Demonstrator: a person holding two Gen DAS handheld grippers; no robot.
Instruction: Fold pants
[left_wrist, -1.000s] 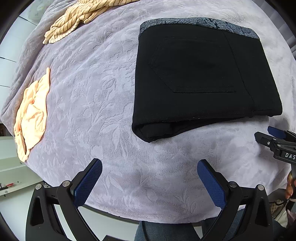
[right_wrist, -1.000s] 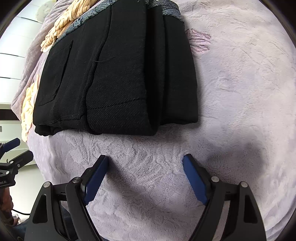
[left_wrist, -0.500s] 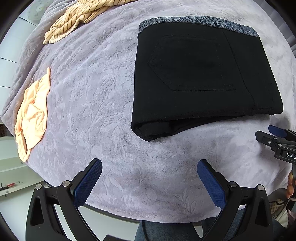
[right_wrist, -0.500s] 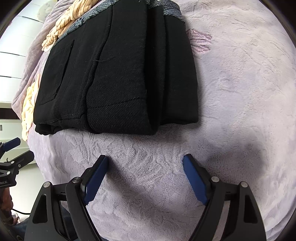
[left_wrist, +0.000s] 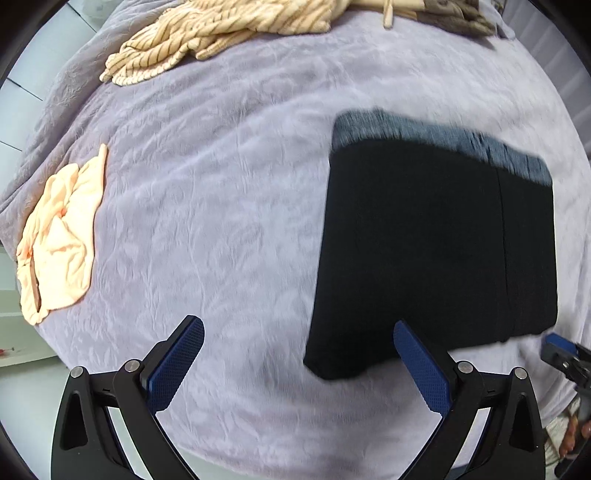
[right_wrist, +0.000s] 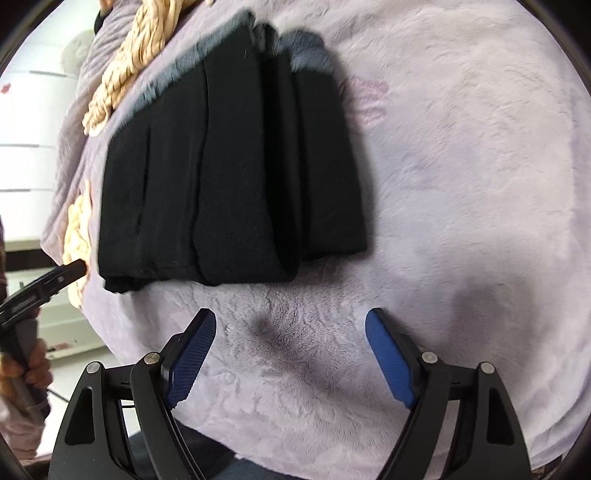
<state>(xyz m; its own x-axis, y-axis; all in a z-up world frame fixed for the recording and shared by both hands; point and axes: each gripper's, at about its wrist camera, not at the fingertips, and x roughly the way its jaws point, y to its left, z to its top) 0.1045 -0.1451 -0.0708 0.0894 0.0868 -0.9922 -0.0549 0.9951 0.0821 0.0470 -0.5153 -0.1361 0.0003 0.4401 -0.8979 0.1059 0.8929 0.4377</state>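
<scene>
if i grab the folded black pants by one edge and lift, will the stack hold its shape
Probably not. The black pants are soft cloth in several loose layers, so lower folds would likely sag open. They look thick, so fairly heavy. The plush blanket should keep them from sliding.

This place looks like a bedroom in a home. A plush lilac blanket (left_wrist: 229, 206) with embossed flowers covers a bed, and loose clothes lie on it: a striped beige garment (left_wrist: 207, 40) and a peach garment (left_wrist: 59, 243).
</scene>
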